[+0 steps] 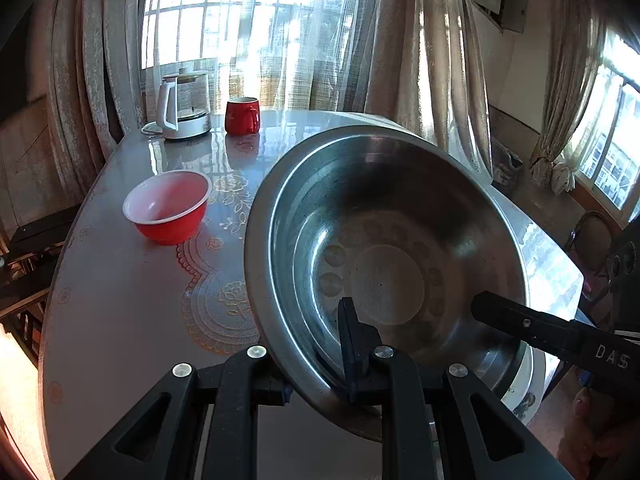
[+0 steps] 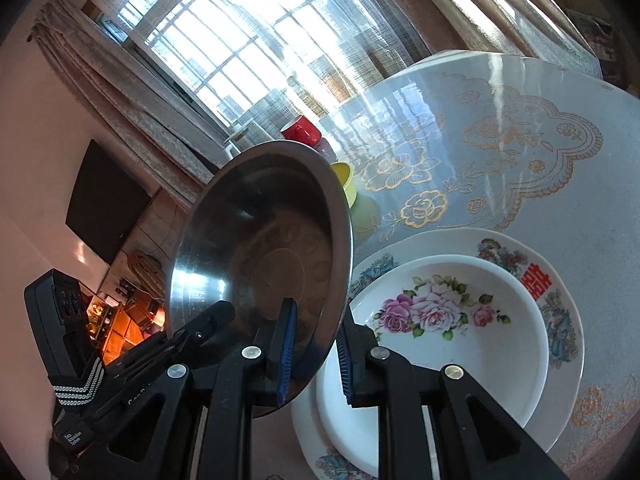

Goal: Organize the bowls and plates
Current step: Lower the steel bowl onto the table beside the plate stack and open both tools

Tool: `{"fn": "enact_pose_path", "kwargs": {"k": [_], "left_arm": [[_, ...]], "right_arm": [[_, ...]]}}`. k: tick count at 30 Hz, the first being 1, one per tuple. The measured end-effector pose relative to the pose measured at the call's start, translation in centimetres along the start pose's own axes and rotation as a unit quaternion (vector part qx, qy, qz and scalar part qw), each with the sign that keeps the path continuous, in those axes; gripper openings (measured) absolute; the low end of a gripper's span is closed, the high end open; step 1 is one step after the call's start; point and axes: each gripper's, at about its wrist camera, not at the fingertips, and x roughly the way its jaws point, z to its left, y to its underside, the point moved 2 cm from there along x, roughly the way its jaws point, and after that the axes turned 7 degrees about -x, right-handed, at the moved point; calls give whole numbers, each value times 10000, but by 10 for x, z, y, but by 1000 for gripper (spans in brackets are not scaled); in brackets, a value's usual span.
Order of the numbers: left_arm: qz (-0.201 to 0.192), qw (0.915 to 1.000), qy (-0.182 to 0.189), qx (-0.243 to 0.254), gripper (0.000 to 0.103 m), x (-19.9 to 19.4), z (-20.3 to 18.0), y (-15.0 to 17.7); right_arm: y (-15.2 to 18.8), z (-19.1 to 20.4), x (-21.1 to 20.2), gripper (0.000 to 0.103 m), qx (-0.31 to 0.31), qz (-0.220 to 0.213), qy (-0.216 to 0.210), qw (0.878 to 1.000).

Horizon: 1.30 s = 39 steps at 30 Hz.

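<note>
Both tools pinch the steel bowl's (image 1: 384, 264) rim: left tool (image 1: 320, 364) and right tool (image 2: 316, 356) nearly closed on it, bowl tilted above the bench (image 1: 132, 300). Left view shows a red bowl (image 1: 168, 208) left of it; right view shows a floral bowl (image 2: 440, 320) stacked on a plate (image 2: 560, 304) just right.

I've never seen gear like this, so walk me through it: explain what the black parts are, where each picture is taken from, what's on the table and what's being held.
No robot here: a person holds two hand-held claws, each with a fisheye camera looking along its fingers. The left claw and right claw both clamp the rim of one steel bowl, tilted above the table. On the table: a red bowl, red mug, kettle, a yellow cup, and a floral bowl sitting in a patterned plate.
</note>
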Motion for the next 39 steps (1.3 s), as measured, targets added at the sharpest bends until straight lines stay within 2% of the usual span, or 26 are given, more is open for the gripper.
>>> {"fn": "enact_pose_path", "kwargs": {"k": [8,19,31,34,39], "left_arm": [[-9,9995,-218,-217,19,-17,32,16],[295,9973,-413,-528,20,-20,69,45],[693,9933,-513,-765,21,-5,85,68],[765,9923,-530,-812,21,-2,87,68],[729,9927,-524,-804,21,-4,87,68]], "right_arm": [[8,19,17,19,-140,248,-190,9994],[28,42,43,19,-228,728,-280,9967],[48,48,61,22,-258,1162,-74,9929],[50,53,60,29,-280,1201,-38,9924],[52,57,57,31,-345,1237,65,9917]]}}
